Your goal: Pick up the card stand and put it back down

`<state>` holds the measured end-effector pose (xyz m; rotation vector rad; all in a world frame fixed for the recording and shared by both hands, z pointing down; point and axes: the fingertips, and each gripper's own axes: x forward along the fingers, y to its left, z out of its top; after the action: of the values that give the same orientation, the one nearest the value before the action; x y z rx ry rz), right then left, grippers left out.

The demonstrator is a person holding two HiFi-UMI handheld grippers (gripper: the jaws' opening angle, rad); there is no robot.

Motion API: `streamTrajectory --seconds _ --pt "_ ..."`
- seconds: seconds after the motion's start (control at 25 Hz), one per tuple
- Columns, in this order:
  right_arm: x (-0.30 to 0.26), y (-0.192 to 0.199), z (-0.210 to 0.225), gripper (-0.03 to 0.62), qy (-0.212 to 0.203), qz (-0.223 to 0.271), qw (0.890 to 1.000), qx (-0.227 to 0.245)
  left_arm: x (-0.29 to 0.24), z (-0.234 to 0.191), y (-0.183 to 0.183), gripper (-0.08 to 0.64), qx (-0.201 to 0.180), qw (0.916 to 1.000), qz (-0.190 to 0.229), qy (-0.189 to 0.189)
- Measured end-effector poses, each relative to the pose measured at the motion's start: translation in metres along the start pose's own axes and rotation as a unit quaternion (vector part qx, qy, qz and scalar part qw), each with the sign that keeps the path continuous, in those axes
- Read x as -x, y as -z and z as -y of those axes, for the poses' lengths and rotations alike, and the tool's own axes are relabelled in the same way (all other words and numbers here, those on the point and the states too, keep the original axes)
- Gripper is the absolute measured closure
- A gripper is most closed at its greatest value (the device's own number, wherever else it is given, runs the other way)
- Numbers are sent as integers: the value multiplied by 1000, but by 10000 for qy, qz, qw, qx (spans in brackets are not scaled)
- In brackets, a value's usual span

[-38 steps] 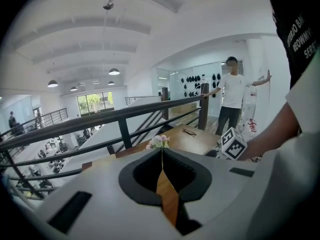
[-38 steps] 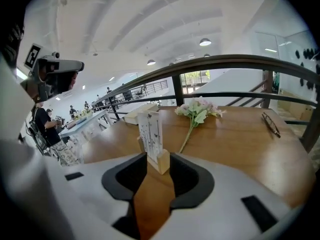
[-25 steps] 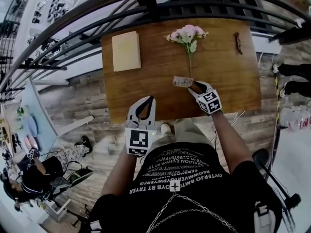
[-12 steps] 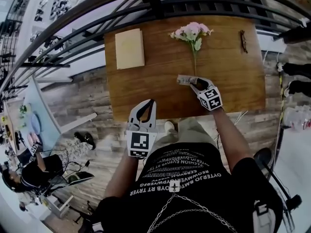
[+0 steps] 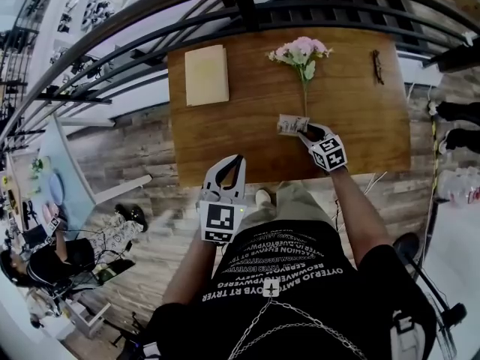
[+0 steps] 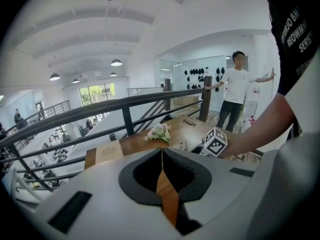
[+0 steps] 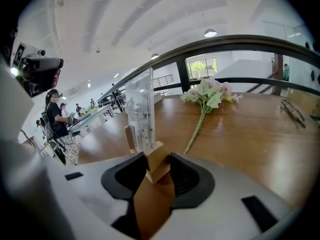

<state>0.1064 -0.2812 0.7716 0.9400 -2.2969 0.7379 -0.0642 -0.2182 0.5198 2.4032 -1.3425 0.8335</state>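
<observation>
The card stand [image 5: 292, 124] is a clear upright panel [image 7: 140, 114] set in a small wooden base [image 7: 157, 161], standing on the wooden table [image 5: 360, 126] just below the flower stem. My right gripper [image 5: 306, 131] has come at it from the near side. In the right gripper view [image 7: 155, 166] the jaws are closing around the end of the wooden base, whose sides lie very near the pads. My left gripper [image 5: 236, 162] hangs off the table's near edge, jaws together and empty [image 6: 161, 169].
A pink flower sprig [image 5: 300, 51] lies beyond the stand, its stem reaching toward it. At the table's far left lies a cream notebook [image 5: 206, 75], and at the far right a pair of glasses [image 5: 377, 66]. A dark railing [image 5: 247, 6] runs behind the table. A person [image 6: 235, 89] stands beyond it.
The right gripper has edged forward onto the stand's base and its jaws have narrowed. The stand stays in place on the table. The left gripper keeps its place.
</observation>
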Motion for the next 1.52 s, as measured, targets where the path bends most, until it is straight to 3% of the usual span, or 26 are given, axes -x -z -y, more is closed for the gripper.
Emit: streamTrajectory --seconds 0.4,1.0,1.52 --pt "23 4 -7 436 46 14 9991 -412 12 -7 -16 531 -24 9994 325 -68" --pt "76 -43 -51 436 98 225 9994 -231 49 -10 -32 531 -90 9966 813 -1" --pt "123 -88 -90 436 238 647 9976 -23 78 -1 -24 531 -212 9954 935 63"
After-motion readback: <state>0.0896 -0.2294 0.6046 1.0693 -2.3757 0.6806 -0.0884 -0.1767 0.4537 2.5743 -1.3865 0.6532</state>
